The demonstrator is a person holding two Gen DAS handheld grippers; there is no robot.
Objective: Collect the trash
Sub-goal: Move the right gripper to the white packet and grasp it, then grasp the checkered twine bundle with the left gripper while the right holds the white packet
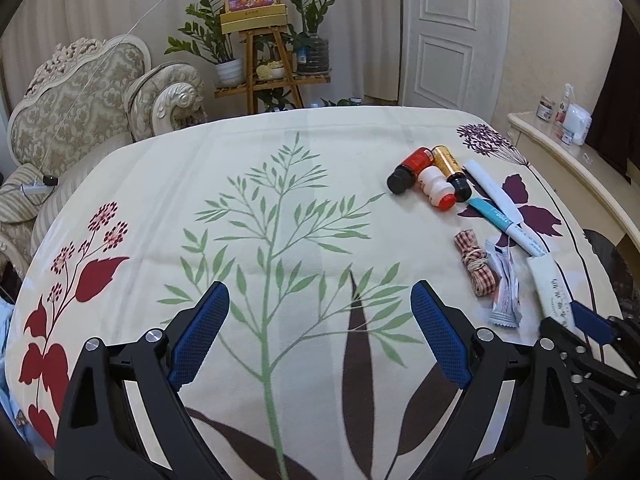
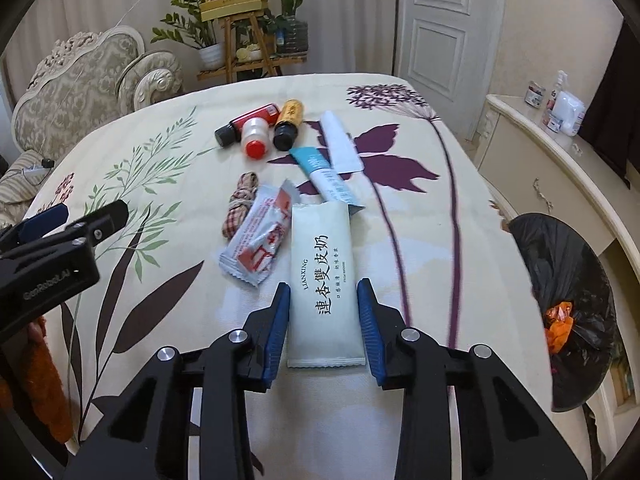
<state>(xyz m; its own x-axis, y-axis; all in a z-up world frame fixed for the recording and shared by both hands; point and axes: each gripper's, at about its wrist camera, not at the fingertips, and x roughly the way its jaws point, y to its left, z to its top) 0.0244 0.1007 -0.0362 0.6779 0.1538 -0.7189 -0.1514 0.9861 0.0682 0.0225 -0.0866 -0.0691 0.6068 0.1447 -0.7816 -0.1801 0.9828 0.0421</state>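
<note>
In the lower middle of the right wrist view, the right gripper [image 2: 324, 332] is seen closed on a white rectangular plastic snack packet with black Chinese lettering [image 2: 322, 276], its blue pads touching the packet's two long edges near the lower end. For this step to be done well, the squeeze should be kept firm but not crushing, and the packet should be lifted straight off the cloth so that the crumpled grey-and-red foil wrapper [image 2: 260, 236] lying just beside it on the left is not dragged along. The black plastic-lined trash bin [image 2: 560, 264], at the right edge of that view beyond the table edge, is judged to be the destination. Further up the frame, a teal-and-white tube [image 2: 324, 176], a checked fabric knot [image 2: 242, 204] and three small bottles [image 2: 260, 130] are left on the floral cream tablecloth [image 2: 400, 420]. In the left wrist view, the left gripper [image 1: 320, 332] is held wide open and empty over bare cloth at the bottom of the frame, well apart from the trash.
</note>
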